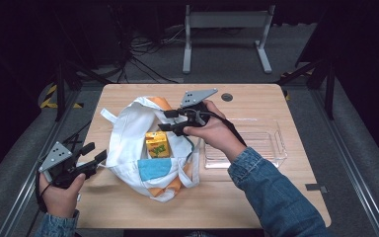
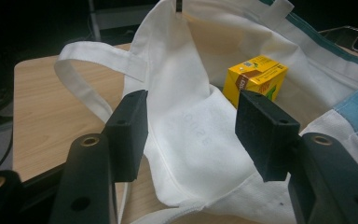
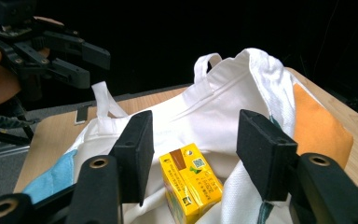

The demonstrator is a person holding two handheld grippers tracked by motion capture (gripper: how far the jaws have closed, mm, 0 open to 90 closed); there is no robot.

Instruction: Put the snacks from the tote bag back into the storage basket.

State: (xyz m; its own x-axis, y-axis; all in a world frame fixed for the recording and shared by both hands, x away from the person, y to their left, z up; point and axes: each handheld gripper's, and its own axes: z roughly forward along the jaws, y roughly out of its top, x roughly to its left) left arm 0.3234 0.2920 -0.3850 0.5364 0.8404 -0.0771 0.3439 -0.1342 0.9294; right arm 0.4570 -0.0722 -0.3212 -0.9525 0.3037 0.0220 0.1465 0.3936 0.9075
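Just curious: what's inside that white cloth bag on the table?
A small yellow drink carton stands upright in the open white cloth tote bag. Folds of fabric cover the rest of the inside, so anything else there is hidden.

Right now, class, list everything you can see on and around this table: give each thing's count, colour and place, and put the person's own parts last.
Wooden table: one, light brown, centre of the high view.
White cloth tote bag: one, white with orange and blue patches, lying open on the table's left half.
Yellow drink carton: one, yellow, standing inside the bag.
Clear plastic tray: one, transparent, on the table's right half.
Metal stand: one, grey, on the floor beyond the table.
Left gripper: one, black, open, at the bag's left edge.
Right gripper: one, black, open, above the bag.
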